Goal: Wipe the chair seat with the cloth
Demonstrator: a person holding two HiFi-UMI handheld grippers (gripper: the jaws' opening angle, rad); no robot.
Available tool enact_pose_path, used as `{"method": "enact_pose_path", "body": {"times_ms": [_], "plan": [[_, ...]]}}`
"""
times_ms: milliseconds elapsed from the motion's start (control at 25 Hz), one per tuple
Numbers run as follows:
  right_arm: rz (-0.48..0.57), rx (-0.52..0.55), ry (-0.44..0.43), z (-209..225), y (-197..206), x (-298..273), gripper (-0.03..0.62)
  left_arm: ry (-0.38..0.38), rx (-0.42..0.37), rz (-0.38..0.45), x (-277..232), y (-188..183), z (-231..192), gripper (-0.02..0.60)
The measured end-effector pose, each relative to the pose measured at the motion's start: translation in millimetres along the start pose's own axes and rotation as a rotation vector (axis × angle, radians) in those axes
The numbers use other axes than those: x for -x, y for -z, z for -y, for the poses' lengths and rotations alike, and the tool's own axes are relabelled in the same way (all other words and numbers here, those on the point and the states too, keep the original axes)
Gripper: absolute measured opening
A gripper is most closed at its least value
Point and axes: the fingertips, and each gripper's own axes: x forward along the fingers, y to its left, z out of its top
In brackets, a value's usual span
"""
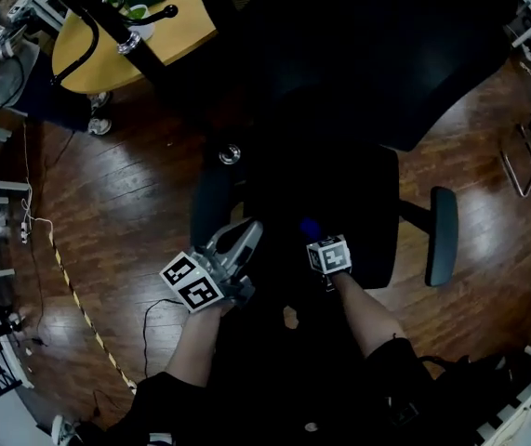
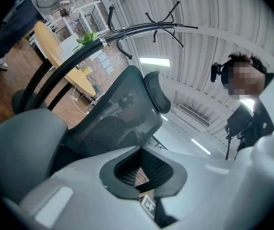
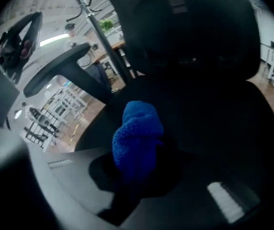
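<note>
The right hand-held gripper (image 3: 139, 174) is clamped on a fluffy blue cloth (image 3: 137, 143). It holds the cloth low over the front part of the black chair seat (image 1: 339, 179), most likely so the soft end can rub the seat, but it is too dark to tell if the cloth touches it. The left hand-held gripper (image 2: 141, 169) has its jaws a little apart with nothing in them. It waits by the seat's front left side and points up at the chair back (image 2: 110, 123), probably to leave the cloth room.
</note>
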Motion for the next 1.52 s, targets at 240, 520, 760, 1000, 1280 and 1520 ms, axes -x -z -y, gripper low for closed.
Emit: {"method": "enact_pose_path", "body": {"times_ms": [240, 520, 760, 1000, 1280, 1520], "plan": [[-0.073, 0.194, -0.197, -117.7, -0.7, -58.1, 0.035, 0.004, -0.011, 0.039, 18.7, -6.5, 14.3, -0.006], [-0.087, 0.214, -0.191, -130.0, 33.2, -68.5, 0.035, -0.024, -0.009, 0.051, 29.6, -8.7, 3.1, -0.005], [-0.042, 0.048, -0.037, -54.8, 55.5, -37.5, 0.035, 0.000, -0.004, 0.020, 8.9, -7.0, 0.3, -0.005], [0.021, -0.181, 0.139, 30.6, 87.3, 33.0, 0.035, 0.064, -0.003, -0.054, -26.7, 2.0, 9.0, -0.006], [0.025, -0.288, 0.306, 114.2, 139.2, 110.7, 0.035, 0.121, -0.010, -0.136, -57.0, 24.1, 29.1, -0.005], [0.049, -0.273, 0.305, 114.4, 122.9, 114.9, 0.035, 0.112, -0.003, -0.129, -61.5, 26.2, 36.6, -0.006]]}}
